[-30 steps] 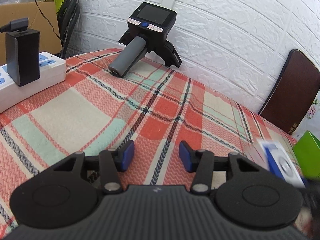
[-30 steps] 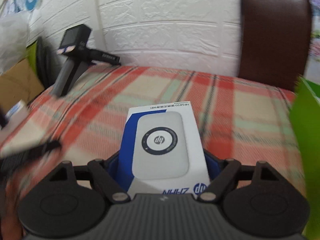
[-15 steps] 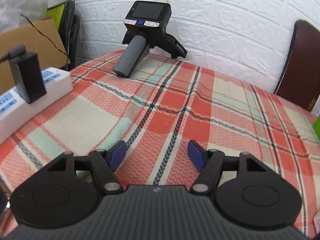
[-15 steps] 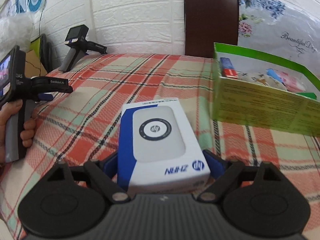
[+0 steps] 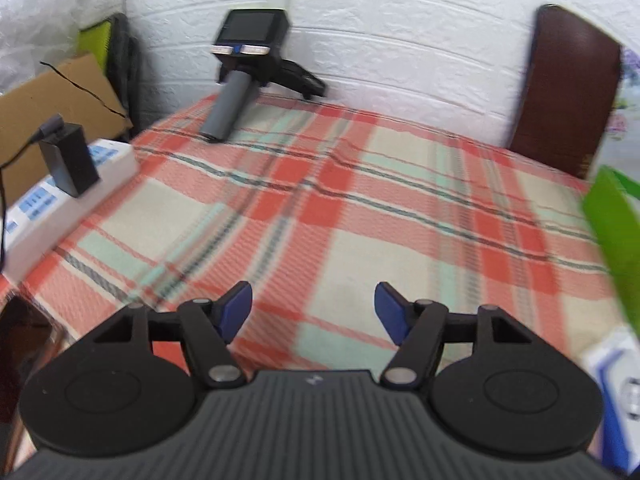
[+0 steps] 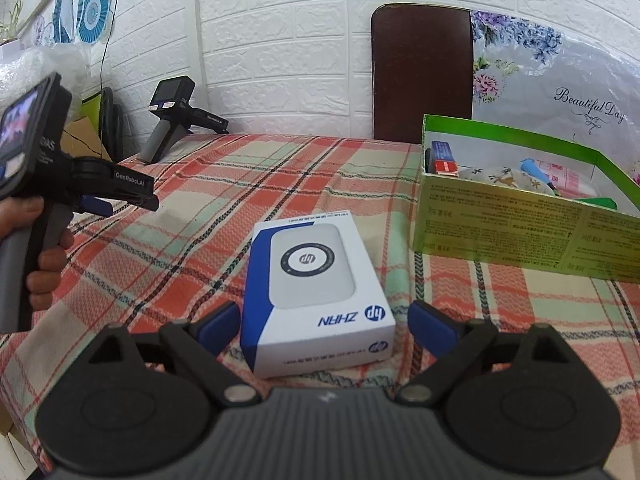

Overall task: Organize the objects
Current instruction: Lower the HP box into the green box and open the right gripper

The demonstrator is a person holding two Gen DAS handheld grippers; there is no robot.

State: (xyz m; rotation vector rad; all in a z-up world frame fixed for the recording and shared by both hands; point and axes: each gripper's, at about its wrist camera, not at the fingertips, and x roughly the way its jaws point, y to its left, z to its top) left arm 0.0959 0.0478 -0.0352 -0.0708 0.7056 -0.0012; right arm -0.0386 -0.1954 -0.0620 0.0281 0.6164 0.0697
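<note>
1. My right hand-held gripper (image 6: 322, 324) is sitting with its jaws just opened wide, both blue pads clear of the white-and-blue HP box (image 6: 316, 292) lying flat between them on the plaid-covered table (image 6: 280, 176).
2. My left hand-held gripper (image 5: 313, 312) is hovering partly open, gripping nothing.
3. The green box (image 6: 520, 236) is standing just right of the HP box.

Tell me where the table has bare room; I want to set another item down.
Bare cloth runs from the spare gripper by the wall to the white box, and between that box and the chair. It is crowded by the green box and around the power strip.
</note>
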